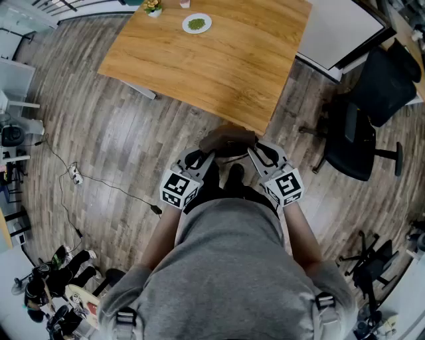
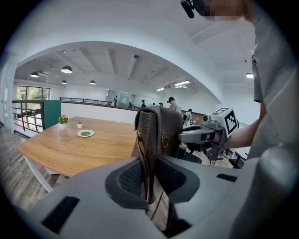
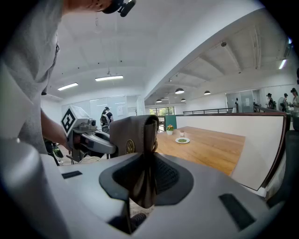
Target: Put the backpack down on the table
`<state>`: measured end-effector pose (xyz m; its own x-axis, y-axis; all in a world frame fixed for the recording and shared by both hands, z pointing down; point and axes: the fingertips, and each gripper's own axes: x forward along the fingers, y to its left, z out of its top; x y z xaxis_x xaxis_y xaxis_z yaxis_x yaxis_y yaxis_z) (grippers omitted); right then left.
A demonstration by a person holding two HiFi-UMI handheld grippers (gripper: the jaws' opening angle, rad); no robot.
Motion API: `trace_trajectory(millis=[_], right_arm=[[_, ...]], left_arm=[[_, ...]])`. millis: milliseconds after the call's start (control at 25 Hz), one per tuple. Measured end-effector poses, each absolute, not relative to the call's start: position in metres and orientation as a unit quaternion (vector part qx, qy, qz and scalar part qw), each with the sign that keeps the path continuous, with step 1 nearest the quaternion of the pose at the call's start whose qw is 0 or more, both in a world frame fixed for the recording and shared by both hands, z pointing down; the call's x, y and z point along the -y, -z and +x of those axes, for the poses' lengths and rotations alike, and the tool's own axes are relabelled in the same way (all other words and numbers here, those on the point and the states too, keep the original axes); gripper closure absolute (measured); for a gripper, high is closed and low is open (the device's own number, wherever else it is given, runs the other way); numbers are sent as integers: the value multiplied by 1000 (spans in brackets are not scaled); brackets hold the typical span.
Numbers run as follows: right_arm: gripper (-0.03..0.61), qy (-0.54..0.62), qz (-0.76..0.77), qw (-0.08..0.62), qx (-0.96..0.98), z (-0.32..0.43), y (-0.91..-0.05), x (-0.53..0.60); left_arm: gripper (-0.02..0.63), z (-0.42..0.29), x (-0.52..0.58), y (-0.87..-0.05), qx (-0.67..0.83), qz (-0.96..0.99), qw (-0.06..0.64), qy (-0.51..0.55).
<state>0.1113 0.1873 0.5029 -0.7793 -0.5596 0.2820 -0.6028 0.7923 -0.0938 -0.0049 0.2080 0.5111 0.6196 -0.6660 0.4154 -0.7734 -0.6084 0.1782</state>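
A brown leather backpack [image 1: 227, 141] hangs in the air between my two grippers, just off the near corner of the wooden table [image 1: 212, 66]. My left gripper [image 1: 202, 158] is shut on its left edge. In the left gripper view a stitched brown strap [image 2: 145, 154] is pinched between the pads, with the bag's body [image 2: 166, 133] beyond. My right gripper [image 1: 260, 154] is shut on the right edge. The right gripper view shows the leather fold [image 3: 145, 179] clamped, with the bag [image 3: 133, 135] upright and its round gold emblem facing me.
On the table's far side sit a white plate of green food [image 1: 196, 24] and a small flower pot [image 1: 153, 6]. A black office chair [image 1: 362, 126] stands to the right. A white panel [image 1: 339, 30] leans beside the table. A cable with a plug [image 1: 74, 174] lies on the wood floor at left.
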Motion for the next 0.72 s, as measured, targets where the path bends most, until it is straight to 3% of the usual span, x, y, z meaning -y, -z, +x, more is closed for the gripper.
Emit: trace_trajectory(millis=[720], right_arm=[[500,-86,322,110,936,112,-490,-198]], left_arm=[[541,-5,-216,-498,420,881,154,-153]])
